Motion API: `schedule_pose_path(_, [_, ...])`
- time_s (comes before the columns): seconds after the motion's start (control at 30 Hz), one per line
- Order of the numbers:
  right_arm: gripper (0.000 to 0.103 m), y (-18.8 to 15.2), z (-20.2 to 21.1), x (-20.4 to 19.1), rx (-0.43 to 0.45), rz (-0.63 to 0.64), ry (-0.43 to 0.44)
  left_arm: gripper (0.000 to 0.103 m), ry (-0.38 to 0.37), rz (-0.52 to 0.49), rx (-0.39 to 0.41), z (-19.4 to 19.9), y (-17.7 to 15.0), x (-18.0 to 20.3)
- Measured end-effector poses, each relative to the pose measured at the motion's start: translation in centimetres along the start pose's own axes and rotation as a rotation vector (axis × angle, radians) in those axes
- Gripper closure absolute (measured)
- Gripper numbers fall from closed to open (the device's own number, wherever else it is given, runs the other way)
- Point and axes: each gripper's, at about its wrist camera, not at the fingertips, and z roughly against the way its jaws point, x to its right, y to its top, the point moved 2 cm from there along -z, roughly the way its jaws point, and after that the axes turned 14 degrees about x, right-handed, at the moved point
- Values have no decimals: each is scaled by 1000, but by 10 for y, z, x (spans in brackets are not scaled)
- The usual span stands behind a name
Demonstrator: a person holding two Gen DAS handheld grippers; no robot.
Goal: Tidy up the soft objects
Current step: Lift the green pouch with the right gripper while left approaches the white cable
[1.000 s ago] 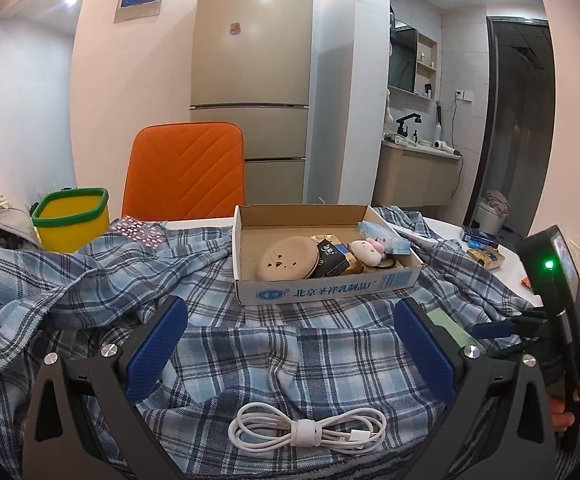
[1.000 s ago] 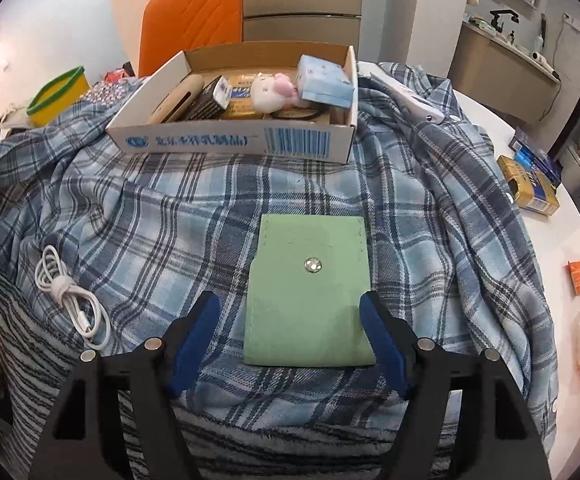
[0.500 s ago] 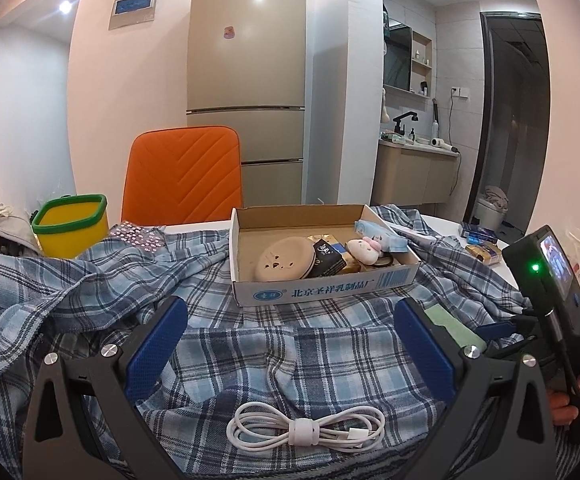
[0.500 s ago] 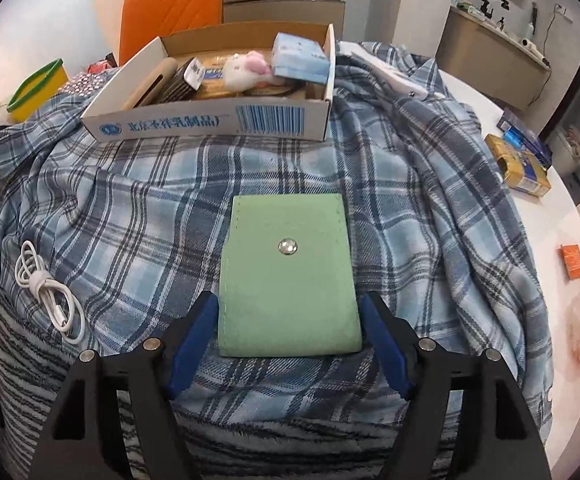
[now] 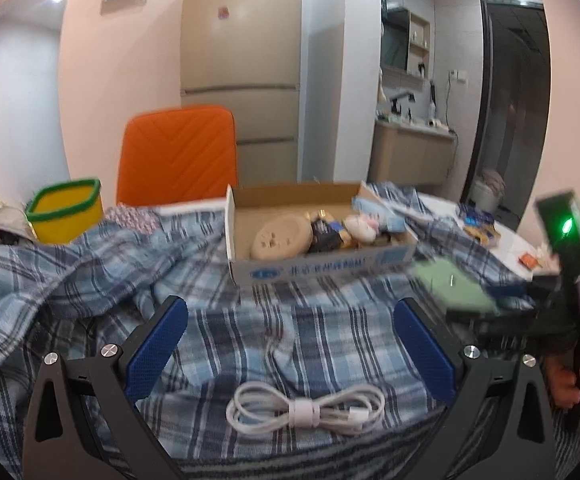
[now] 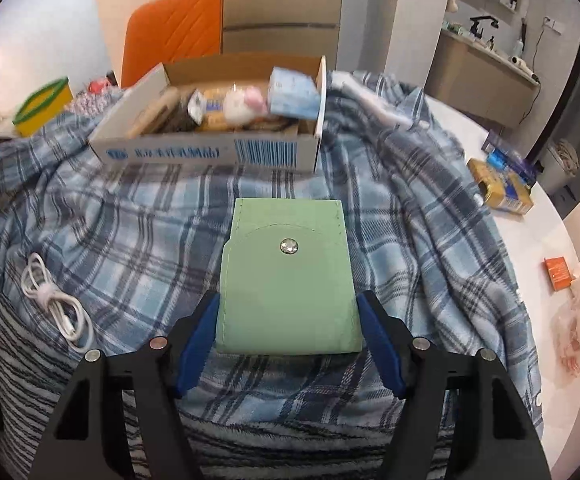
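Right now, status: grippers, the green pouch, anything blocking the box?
Right gripper jaws just closing, pads pressed on green pouch, lifted over plaid blanket. Left gripper open, empty, above white cable. Cardboard box ahead, path clear.

A pale green square pouch (image 6: 288, 280) of matt, felt-like cloth with stitched edges carries a shiny metal snap (image 6: 289, 246) (small, round). Under it spreads a blue-and-white plaid woven cloth (image 6: 138, 216), soft and slightly fuzzy. At upper centre, a brown corrugated cardboard box (image 6: 210, 148) has a smooth printed white front. A coiled white cable (image 5: 305, 404) in smooth plastic lies at lower centre of the left wrist view.
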Motion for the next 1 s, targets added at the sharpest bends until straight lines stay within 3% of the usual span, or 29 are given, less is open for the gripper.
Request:
schedule_pose_path(0.23, [32,16,28,7,163,-33,-6,0,0,29,-211,-14,-21,-11])
schedule_pose_path(0.33, [32,20,32,7,180,-40,10,4,-12,79,-276,-15,-28,-20])
schedule_pose_path(0.47, [32,19,33,4,171,-33,18,20,-3,137,-372,-22,-36,-31])
schedule_pose_path(0.6, [32,17,36,3,182,-25,21,53,-47,268,-444,-29,-46,-43])
schedule_pose_path(0.63, [32,17,37,3,183,-23,19,57,-45,292,-458,-31,-49,-46])
schedule_pose_path(0.73, [32,17,37,4,183,-26,19,65,-28,300,-462,-31,-52,-50])
schedule_pose_path(0.83, [32,17,38,5,185,-27,20,84,-19,312,-458,-28,-53,-53])
schedule_pose_path(0.87, [32,18,38,5,186,-26,20,95,-15,323,-451,-27,-53,-56])
schedule_pose_path(1.0, [32,18,38,6,187,-27,19,98,-26,333,-407,-23,-45,-57])
